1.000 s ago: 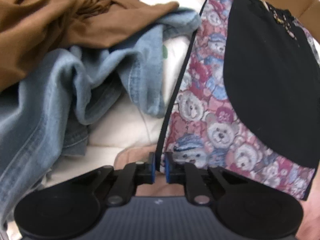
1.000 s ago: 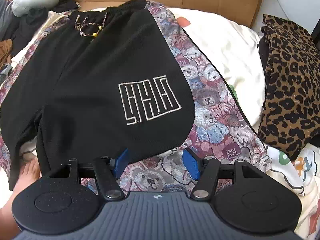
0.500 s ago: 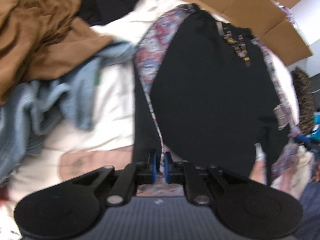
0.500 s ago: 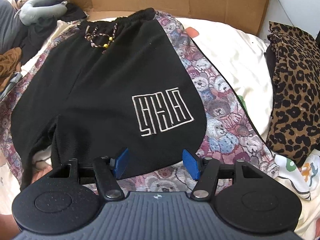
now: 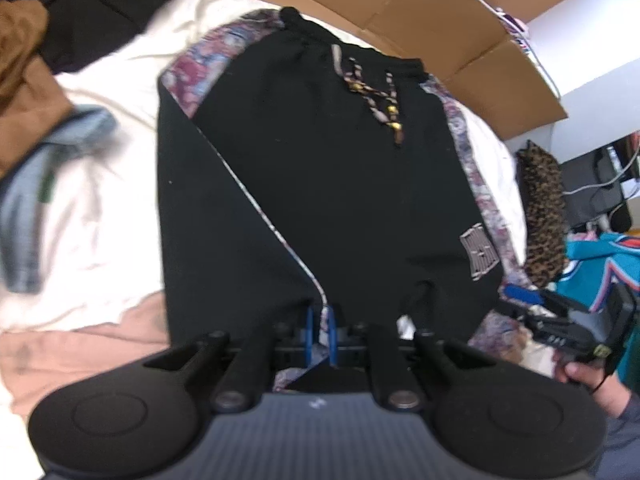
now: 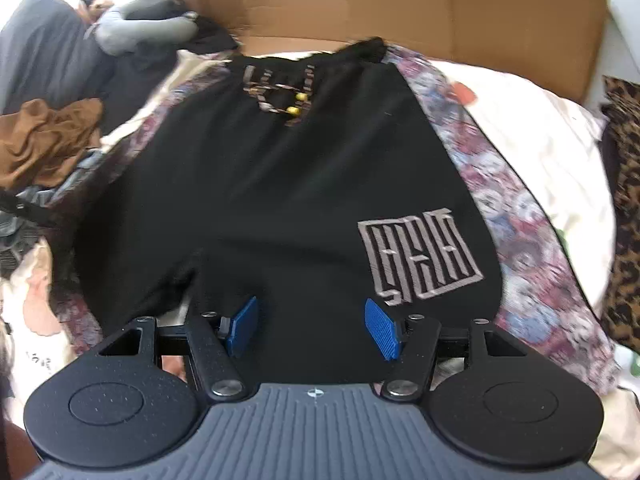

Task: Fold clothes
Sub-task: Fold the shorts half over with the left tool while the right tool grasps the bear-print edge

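Surface: a bed with a cream sheet [image 5: 100,216]; cardboard [image 6: 400,4] stood along its far edge.
Black shorts [image 6: 280,184]: lay flat mid-bed, waistband toward the cardboard, leg hems toward the near edge.
Drawcord [image 6: 280,96]: patterned, with yellow beads, lay loose below the waistband.
Writing: a pale embroidered block logo [image 6: 420,256] on one leg near the hem; angular maze-like strokes, letters not readable. No other label legible.
Bear-print cloth [image 6: 520,216]: lay under the shorts, showing along both sides; black lining on its reverse.
Left gripper [image 5: 320,320]: jaws clenched on the near edge of the bear-print cloth; that edge was lifted, its black lining facing up beside the shorts, printed rim showing as a thin diagonal line.
Right gripper [image 6: 312,326]: jaws released, spread wide over the near hem of the shorts; contact between pads and fabric could not be told.
Right hand [image 5: 588,380]: seen from the left wrist camera, wrapped on the gripper's handle at the near right.
Left of the bed: brown garment [image 5: 24,76] and blue denim [image 5: 28,208], heaped.
Right edge: leopard-print fabric [image 6: 624,208]; teal garment [image 5: 600,264] beyond it.
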Demonstrator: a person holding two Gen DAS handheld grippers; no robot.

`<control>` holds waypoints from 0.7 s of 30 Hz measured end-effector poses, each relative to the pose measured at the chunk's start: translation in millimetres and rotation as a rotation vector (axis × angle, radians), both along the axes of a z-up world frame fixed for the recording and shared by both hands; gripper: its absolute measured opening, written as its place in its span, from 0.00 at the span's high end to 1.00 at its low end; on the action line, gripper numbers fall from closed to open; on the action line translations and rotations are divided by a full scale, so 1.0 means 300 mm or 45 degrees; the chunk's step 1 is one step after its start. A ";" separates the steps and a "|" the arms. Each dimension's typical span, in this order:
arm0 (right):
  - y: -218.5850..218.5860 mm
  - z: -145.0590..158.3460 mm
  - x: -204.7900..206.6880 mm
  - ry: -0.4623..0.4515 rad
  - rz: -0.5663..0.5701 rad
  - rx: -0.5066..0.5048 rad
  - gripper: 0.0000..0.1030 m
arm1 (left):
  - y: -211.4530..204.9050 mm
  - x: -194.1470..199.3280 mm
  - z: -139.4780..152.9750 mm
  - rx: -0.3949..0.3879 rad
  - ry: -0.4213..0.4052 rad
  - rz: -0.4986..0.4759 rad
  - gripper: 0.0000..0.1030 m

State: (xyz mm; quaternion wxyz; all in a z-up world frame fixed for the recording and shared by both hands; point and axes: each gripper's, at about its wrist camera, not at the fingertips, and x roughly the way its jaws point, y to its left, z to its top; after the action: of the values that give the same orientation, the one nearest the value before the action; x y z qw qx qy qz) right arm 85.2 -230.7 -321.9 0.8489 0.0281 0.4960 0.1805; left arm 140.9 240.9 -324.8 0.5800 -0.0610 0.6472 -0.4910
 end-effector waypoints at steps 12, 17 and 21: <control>0.212 0.017 0.000 0.006 0.250 0.163 0.36 | -0.143 -0.110 0.002 -0.113 0.153 -0.091 0.92; 0.271 0.024 0.006 0.002 0.295 0.206 0.36 | -0.197 -0.137 0.016 -0.152 0.171 -0.120 0.92; 0.297 0.034 0.020 -0.022 0.305 0.223 0.36 | -0.233 -0.146 0.027 -0.185 0.187 -0.131 0.92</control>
State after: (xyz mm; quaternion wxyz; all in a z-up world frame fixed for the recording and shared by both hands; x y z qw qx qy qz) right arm 91.0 -141.7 -311.8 0.8198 0.0413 0.4707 0.3234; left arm 97.0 170.9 -316.8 0.4991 -0.1052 0.6528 -0.5601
